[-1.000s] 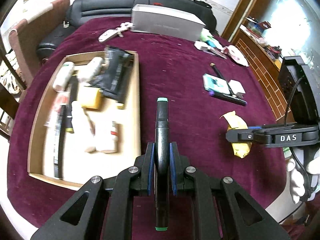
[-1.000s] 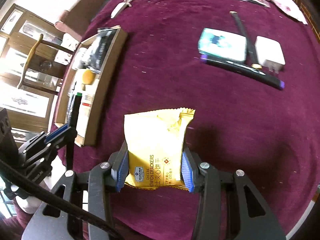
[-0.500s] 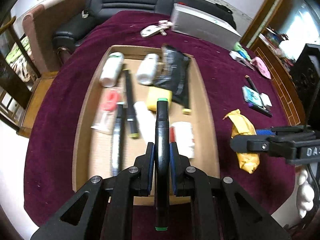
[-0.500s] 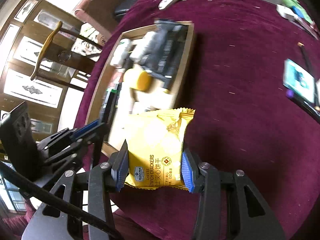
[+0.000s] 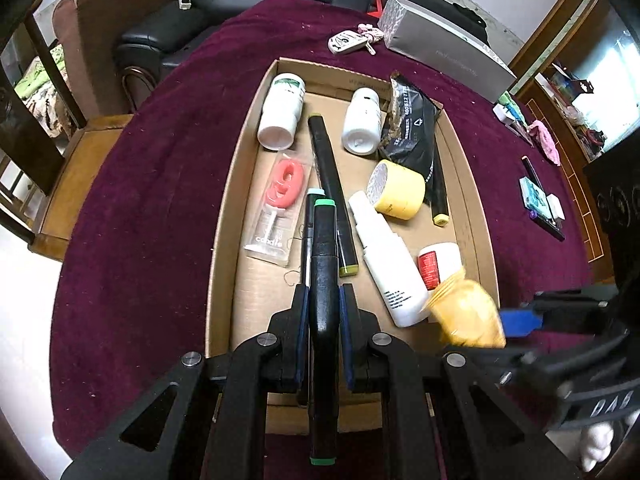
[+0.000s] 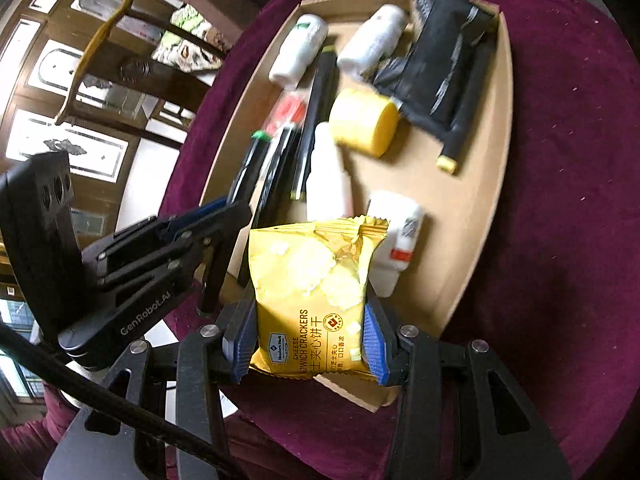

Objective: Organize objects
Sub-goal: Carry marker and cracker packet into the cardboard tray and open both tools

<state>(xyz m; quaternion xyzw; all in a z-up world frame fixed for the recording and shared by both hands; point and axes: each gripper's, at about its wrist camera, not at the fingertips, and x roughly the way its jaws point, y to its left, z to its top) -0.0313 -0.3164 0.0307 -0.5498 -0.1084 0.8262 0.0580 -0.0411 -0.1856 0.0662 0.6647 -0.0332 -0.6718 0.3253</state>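
Note:
My left gripper (image 5: 323,312) is shut on a black marker with green caps (image 5: 323,264), held over the near part of the cardboard tray (image 5: 228,208). My right gripper (image 6: 306,340) is shut on a yellow packet of cheese sandwich crackers (image 6: 308,280), which hangs over the tray's (image 6: 496,184) near right corner. In the left wrist view that packet (image 5: 468,312) and the right gripper (image 5: 520,318) show blurred at the lower right. In the right wrist view the left gripper (image 6: 224,216) and its marker (image 6: 250,164) sit at the left.
The tray holds two white bottles (image 5: 280,112), black markers (image 5: 330,184), a yellow tape roll (image 5: 398,190), a black pouch (image 5: 412,128), a pink packaged item (image 5: 280,200) and a white tube (image 5: 386,256). On the maroon cloth lie a grey box (image 5: 440,48), keys (image 5: 348,42) and small items (image 5: 540,200).
Both grippers have moved left over the tray, each keeping its grip. The cracker packet now hangs over the tray's near corner instead of over the bare cloth.

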